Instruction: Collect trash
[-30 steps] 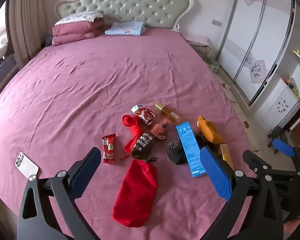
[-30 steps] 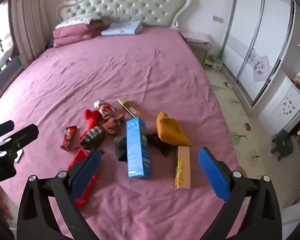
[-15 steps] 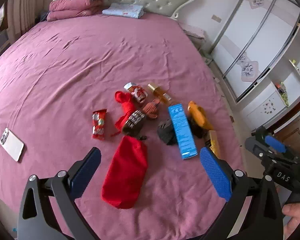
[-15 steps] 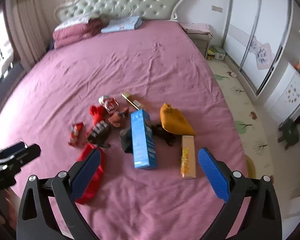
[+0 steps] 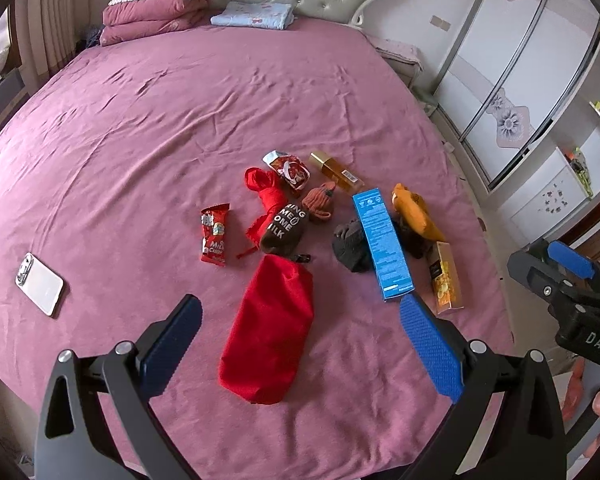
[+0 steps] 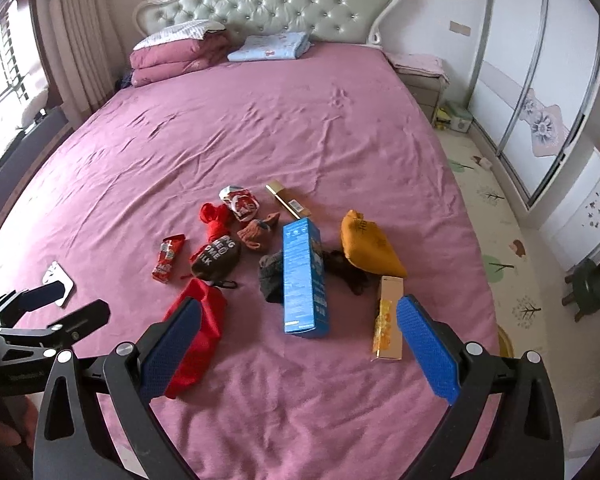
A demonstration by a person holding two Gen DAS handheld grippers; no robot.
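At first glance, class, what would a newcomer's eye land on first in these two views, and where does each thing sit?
A cluster of bright clutter on the pink bedspread near the foot of the bed: a red pouch nearest the camera, a tall blue box to its right, a mustard-yellow bag beyond that. A white phone lies apart at the left. Both open grippers, left gripper and right gripper, frame the views.

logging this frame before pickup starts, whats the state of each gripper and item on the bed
left gripper: open, empty
right gripper: open, empty
red bag: lying flat
blue box: lying flat, resting partly on dark cloth
gold box: lying flat
red snack wrapper: lying flat
phone: face down
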